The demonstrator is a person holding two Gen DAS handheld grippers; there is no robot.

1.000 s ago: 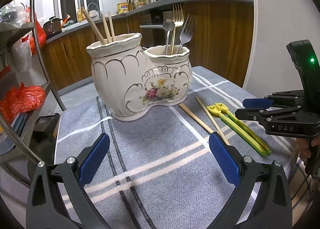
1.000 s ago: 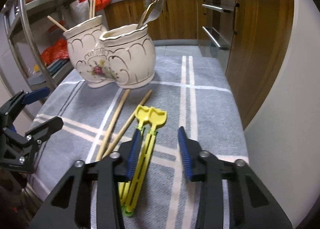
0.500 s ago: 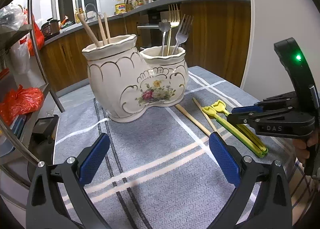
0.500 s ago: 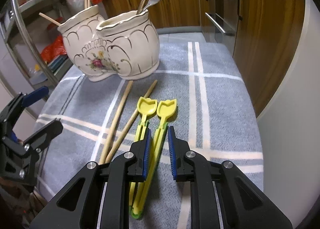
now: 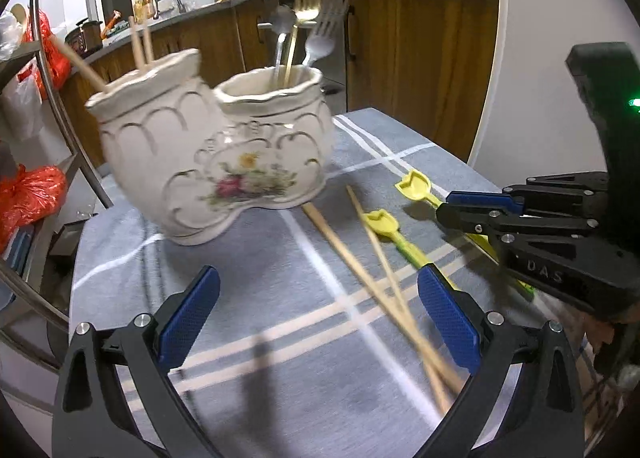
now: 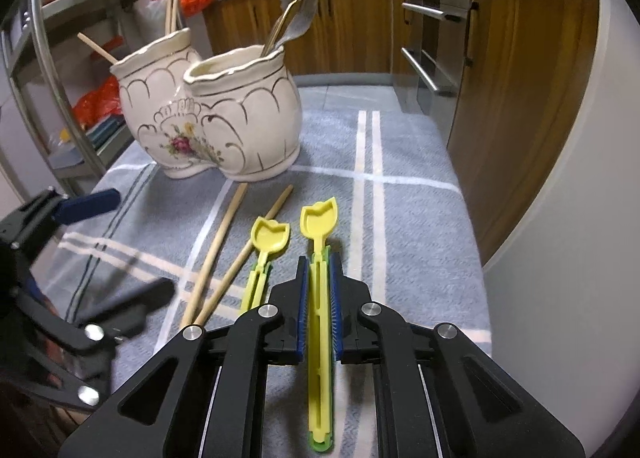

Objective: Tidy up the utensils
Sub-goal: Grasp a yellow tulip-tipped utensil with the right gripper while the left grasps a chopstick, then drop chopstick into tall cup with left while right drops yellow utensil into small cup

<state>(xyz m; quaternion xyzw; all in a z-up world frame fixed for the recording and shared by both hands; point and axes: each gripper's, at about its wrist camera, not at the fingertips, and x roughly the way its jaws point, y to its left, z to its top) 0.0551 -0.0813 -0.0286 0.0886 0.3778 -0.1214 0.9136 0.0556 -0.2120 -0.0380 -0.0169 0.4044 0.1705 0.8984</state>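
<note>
While the left gripper [image 5: 318, 312] hung wide open over the wooden chopsticks [image 5: 374, 270] | right gripper [image 6: 319, 302] was clamped on one yellow utensil [image 6: 319, 286], its twin [image 6: 266, 254] flat on the cloth | risk: thin plastic could twist and slip out.

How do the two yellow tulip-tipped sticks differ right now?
The right yellow stick is clamped in the right gripper; the left yellow stick lies free on the grey cloth. The right one's tip reaches nearer the ceramic holder. Both share the tulip-shaped tip and colour.
</note>
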